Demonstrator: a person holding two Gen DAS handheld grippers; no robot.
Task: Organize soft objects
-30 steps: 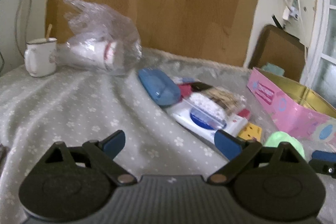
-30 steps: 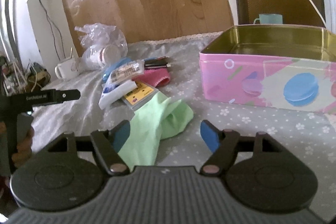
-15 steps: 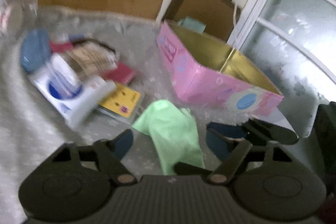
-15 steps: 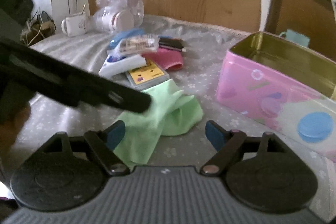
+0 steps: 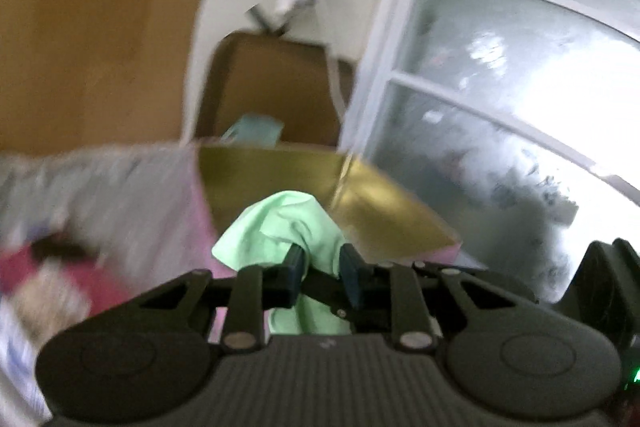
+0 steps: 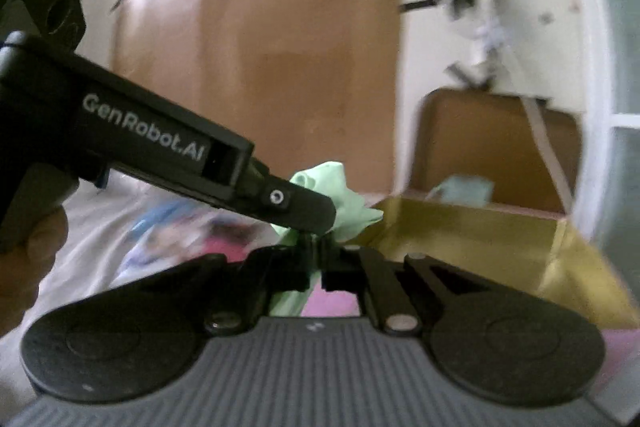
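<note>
A light green cloth (image 5: pixel 280 223) hangs bunched above the table, in front of the open pink tin with a gold inside (image 5: pixel 384 203). My left gripper (image 5: pixel 322 259) is shut on the cloth, its jaws closing to a tight pinch on a fold. In the right wrist view my right gripper (image 6: pixel 318 247) is also shut on the green cloth (image 6: pixel 346 189), its jaws closing on the lower part. The left gripper (image 6: pixel 320 217) reaches in from the left, just above the right one. The tin (image 6: pixel 480 227) sits directly behind and to the right.
Blurred flat items, one of them pink (image 5: pixel 52 267), lie on the flowered tablecloth to the left. A brown chair back (image 5: pixel 272 87) stands behind the tin, and a glazed door (image 5: pixel 500 87) fills the right. A person's hand (image 6: pixel 28 259) holds the left gripper.
Both grippers went from open to shut on the green cloth. It rose off the table. The left gripper swung right, from the pile of items toward the tin.
</note>
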